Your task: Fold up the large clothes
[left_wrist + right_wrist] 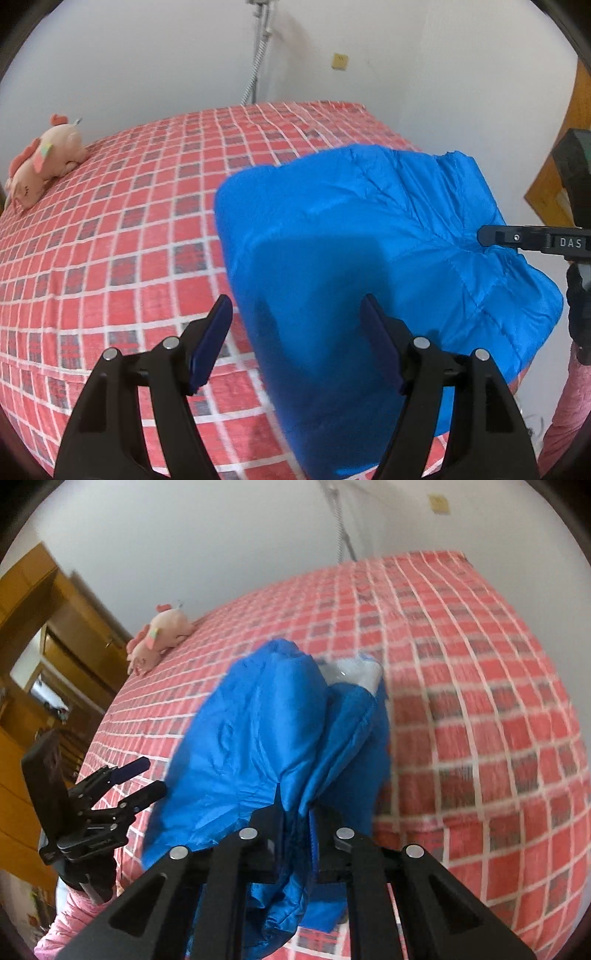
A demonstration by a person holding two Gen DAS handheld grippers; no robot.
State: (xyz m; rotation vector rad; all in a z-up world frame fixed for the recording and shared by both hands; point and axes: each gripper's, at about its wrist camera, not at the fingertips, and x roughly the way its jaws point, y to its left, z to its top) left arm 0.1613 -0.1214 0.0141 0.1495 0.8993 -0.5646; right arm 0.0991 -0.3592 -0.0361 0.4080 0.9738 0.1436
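Note:
A blue puffy jacket (351, 240) lies bunched on a bed with a red checked sheet (110, 240). My left gripper (297, 332) is open just above the jacket's near left edge, pressing on nothing. Its right finger is over the fabric and its left finger over the sheet. In the right wrist view my right gripper (295, 808) is shut on a fold of the jacket (266, 731), which is lifted and drapes away from the jaws. A pale lining patch (351, 672) shows at the far end. The left gripper (144, 779) stands open beside the jacket's left side.
A pink plush toy (44, 162) lies at the bed's far left corner. White walls with a grey pipe (258, 51) stand behind the bed. Wooden doors (55, 627) are on the left in the right wrist view. A pink sleeve (74, 915) holds the left gripper.

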